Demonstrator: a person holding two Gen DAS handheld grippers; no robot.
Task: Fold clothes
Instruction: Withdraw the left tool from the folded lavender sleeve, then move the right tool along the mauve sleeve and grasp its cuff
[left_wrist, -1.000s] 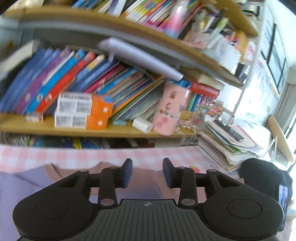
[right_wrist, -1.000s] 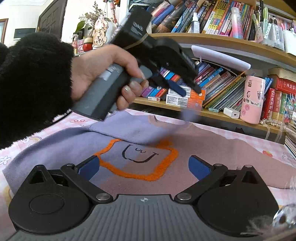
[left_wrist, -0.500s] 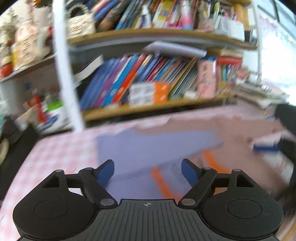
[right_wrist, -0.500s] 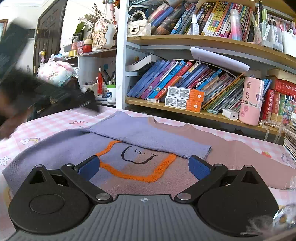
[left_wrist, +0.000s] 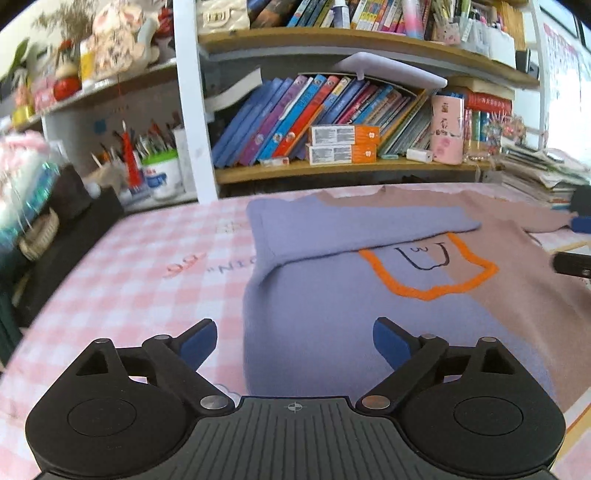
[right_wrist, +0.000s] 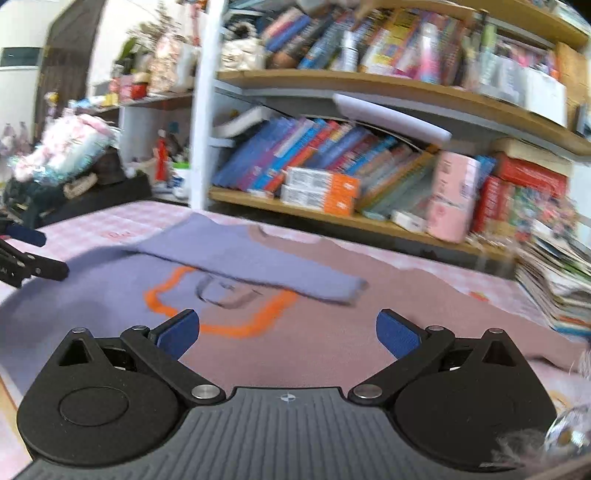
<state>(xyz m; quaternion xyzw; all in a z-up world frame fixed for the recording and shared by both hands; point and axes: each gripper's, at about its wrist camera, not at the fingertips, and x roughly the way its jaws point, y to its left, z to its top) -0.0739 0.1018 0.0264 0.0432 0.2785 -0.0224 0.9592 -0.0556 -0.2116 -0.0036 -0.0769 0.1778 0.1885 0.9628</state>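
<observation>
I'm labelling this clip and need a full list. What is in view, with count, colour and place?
sweater: one, lilac and dusty pink, orange outline, flat on the table, lilac sleeve folded across the chest
tablecloth: one, pink check, under the sweater
bookshelf: one, wooden, behind the table, full of books
boxes: two, white and orange, stacked on the shelf
pink cup: one, on the shelf
left gripper: black, blue pads, open
right gripper: same, open

Bright daylight entered from the washed-out right edge of the left wrist view, which was mostly sharp apart from soft, curved fisheye margins, whereas the right wrist view was smeared by motion blur across the bookshelf (right_wrist: 388, 92), with dark vignetted corners.
</observation>
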